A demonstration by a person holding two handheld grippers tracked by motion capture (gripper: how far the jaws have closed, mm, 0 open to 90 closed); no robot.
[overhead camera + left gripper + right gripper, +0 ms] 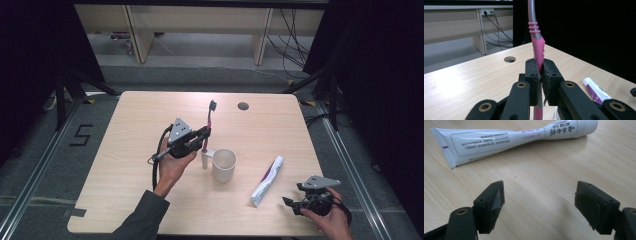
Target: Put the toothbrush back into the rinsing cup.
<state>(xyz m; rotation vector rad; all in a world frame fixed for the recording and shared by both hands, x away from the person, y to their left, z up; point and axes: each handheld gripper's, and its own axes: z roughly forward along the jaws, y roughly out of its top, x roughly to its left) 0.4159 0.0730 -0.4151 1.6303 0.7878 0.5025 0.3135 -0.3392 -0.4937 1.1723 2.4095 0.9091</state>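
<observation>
R gripper sits low at near-right table edge, jaws wide apart, nothing btwn them, toothpaste tube lying flat just ahead. L gripper further in, clamped on pink toothbrush handle, brush upright, bristles up, above/beside white cup mid-table.

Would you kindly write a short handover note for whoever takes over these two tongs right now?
Left tongs: shut on the pink toothbrush, held upright with the bristles up, just left of the white cup.
Right tongs: open, holding nothing, low over the table near the toothpaste tube, which lies flat to the right of the cup.
Done: toothbrush picked up.
Left, probably: stand the toothbrush in the cup; the tube is untouched.
</observation>
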